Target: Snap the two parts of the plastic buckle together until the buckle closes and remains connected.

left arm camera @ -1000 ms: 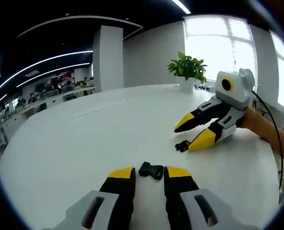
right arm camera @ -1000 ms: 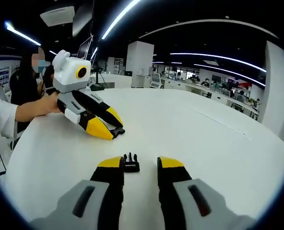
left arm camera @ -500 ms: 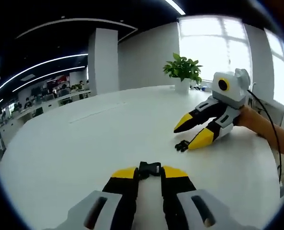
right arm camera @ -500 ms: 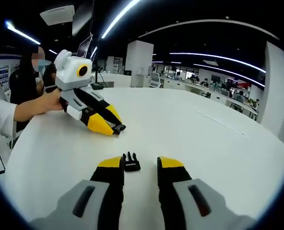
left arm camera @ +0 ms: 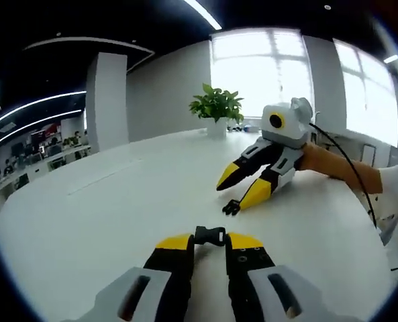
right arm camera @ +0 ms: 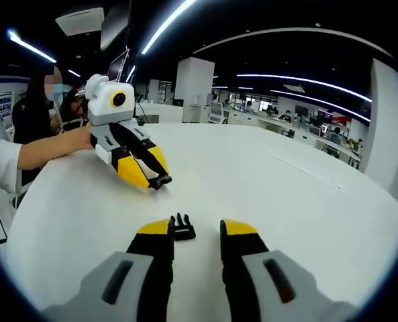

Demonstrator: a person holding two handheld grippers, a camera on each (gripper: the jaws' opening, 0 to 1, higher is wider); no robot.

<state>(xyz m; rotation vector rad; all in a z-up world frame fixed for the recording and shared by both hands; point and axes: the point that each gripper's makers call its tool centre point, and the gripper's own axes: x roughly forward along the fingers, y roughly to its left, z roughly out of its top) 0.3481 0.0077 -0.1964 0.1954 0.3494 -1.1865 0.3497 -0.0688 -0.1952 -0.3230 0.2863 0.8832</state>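
Observation:
The black socket half of the buckle (left arm camera: pixel 210 235) sits pinched between the yellow tips of my left gripper (left arm camera: pixel 209 241), which is shut on it. The right gripper view shows that left gripper (right arm camera: pixel 155 180) raised a little off the white table (right arm camera: pixel 286 194), with the socket half (right arm camera: pixel 160 181) at its tips. The black pronged half (right arm camera: pixel 180 228) lies on the table just inside the left jaw of my right gripper (right arm camera: pixel 196 228), whose jaws stand apart. From the left gripper view, the right gripper (left arm camera: pixel 239 194) rests open over the pronged half (left arm camera: pixel 231 207).
A potted plant (left arm camera: pixel 217 107) stands at the table's far edge by the windows. A person's forearm (left arm camera: pixel 333 164) and a cable (left arm camera: pixel 356 184) trail behind the right gripper. A white sleeve (right arm camera: pixel 1 168) is at the table's left edge.
My left gripper has shut on the socket half, lifted it and swung. The right gripper and the pronged half have stayed where they were.

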